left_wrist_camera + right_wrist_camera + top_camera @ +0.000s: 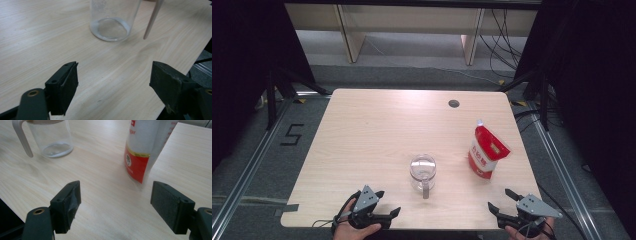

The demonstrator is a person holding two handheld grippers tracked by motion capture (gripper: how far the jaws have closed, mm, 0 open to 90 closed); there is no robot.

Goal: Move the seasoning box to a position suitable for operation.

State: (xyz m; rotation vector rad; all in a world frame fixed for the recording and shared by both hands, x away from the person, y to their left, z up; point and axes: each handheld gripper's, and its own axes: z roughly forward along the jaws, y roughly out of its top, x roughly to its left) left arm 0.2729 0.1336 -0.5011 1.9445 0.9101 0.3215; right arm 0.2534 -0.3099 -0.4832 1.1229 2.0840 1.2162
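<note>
A clear glass mug [422, 172] with a pale handle stands upright near the middle front of the wooden table [377, 130]. A red and white stand-up pouch [486, 150] is upright to its right. My left gripper [388, 202] is at the front left edge, open, with nothing between its jaws; its own view shows the mug [112, 20] ahead. My right gripper [501, 199] is at the front right edge, open and empty. In its own view the pouch [143, 150] stands just ahead and the mug [50, 137] is at the upper left.
A round cable hole [454, 103] is near the table's far edge. Dark stands [274, 85] and curtains flank the table. A wooden bench frame [412, 25] is behind, with cables [507, 40] on the floor at the back right.
</note>
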